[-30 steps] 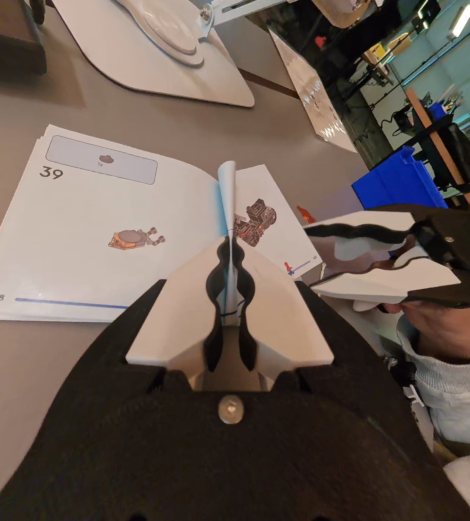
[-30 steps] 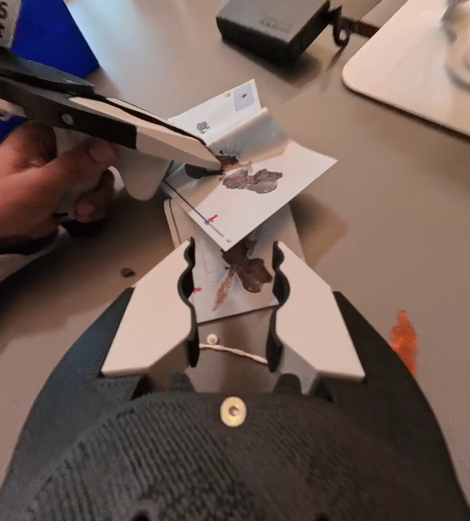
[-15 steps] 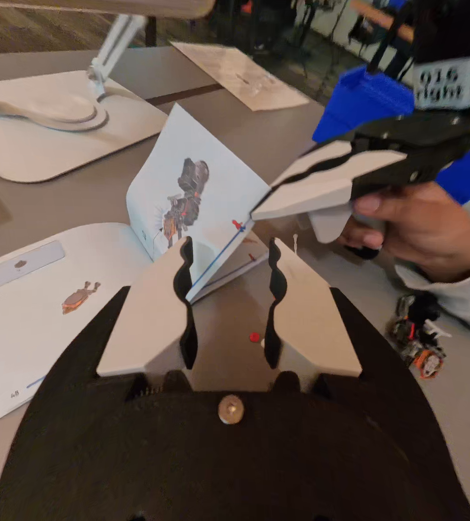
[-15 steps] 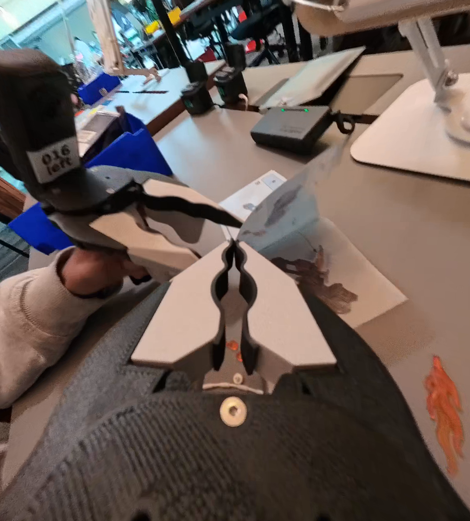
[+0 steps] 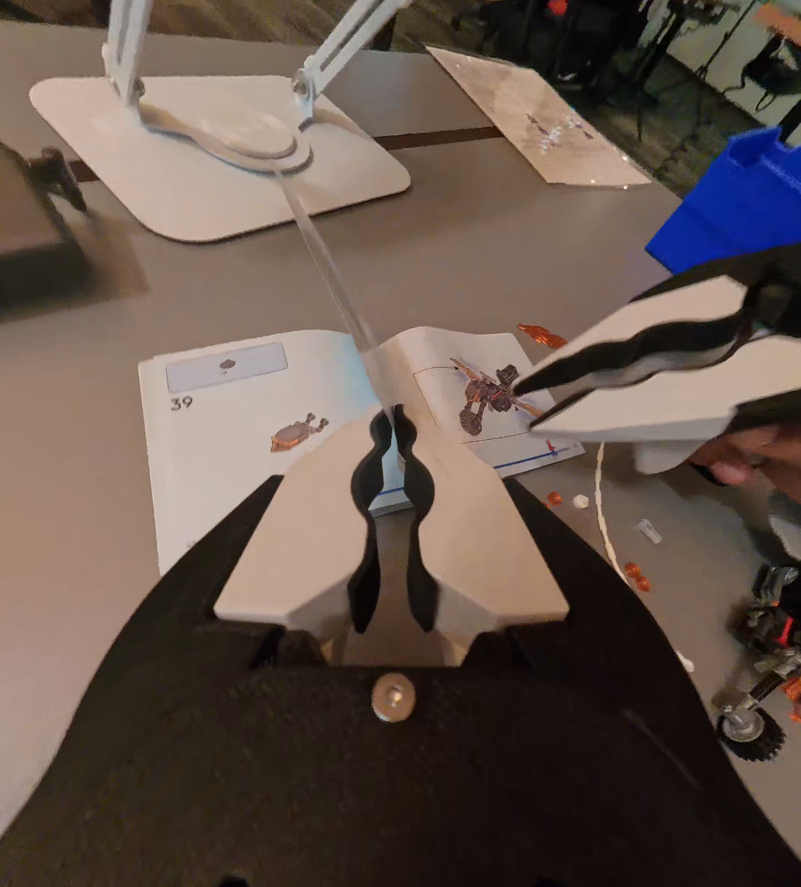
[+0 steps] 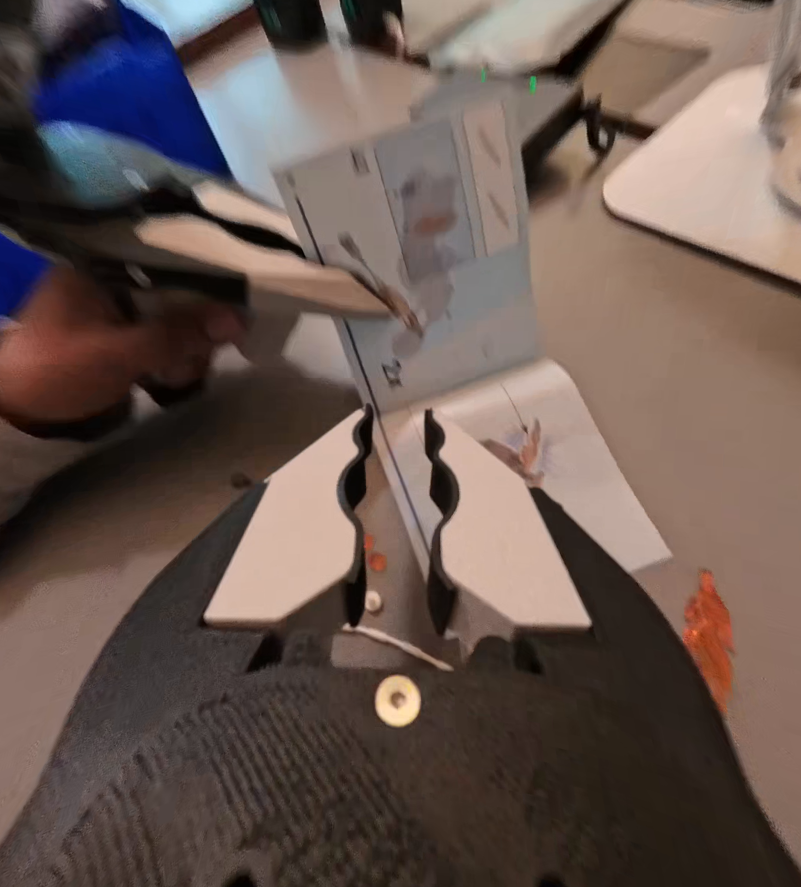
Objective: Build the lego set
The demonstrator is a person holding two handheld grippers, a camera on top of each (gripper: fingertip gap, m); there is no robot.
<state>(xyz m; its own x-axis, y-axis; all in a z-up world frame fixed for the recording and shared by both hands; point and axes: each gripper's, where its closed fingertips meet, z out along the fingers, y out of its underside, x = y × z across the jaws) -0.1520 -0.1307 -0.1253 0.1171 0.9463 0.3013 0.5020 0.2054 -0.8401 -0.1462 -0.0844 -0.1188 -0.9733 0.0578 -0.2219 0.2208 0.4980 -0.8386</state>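
Soft indoor light is even; the right wrist view is heavily motion-blurred, the left sharper, with wide-angle bending at edges.

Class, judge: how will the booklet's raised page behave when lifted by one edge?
Probably floppy: the page looks paper-thin, edge-on in the left claw. Likely very light, since one small pinch holds it up. Being bound into the booklet, it may tear if tugged.

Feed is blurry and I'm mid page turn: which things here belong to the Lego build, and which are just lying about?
Job: instruction booklet; its lifted page, pinched by the left gripper; open right gripper; partly built model; loose orange pieces; white string.

Lying about: white stand base; blue bin; dark box; flat sheet.
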